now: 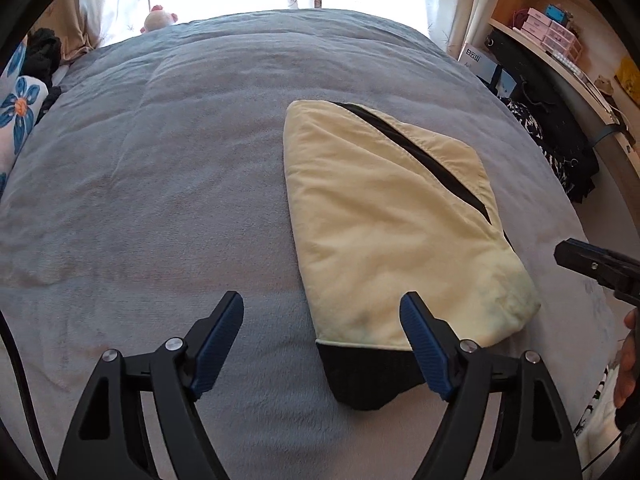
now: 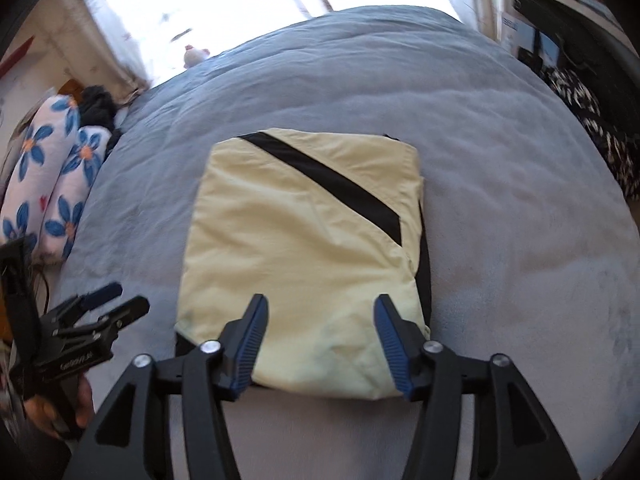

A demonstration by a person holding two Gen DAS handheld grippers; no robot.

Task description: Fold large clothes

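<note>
A pale yellow garment [image 1: 384, 216] with a black diagonal stripe and a black cuff lies folded into a rectangle on the grey-blue bed cover [image 1: 160, 184]. In the right wrist view the same folded garment [image 2: 304, 248] lies straight ahead. My left gripper [image 1: 322, 310] is open above the cover, at the garment's near left corner, with nothing between its fingers. My right gripper [image 2: 320, 312] is open above the garment's near edge and holds nothing. Each gripper shows at the edge of the other's view: the right gripper [image 1: 600, 268] and the left gripper [image 2: 108, 304].
Flower-print pillows [image 2: 52, 184] and dark clothes lie at the bed's left side. A pink plush toy [image 1: 158, 18] sits at the far edge under the curtained window. Shelves with boxes [image 1: 556, 36] and a dark patterned cloth [image 1: 560, 152] stand to the right.
</note>
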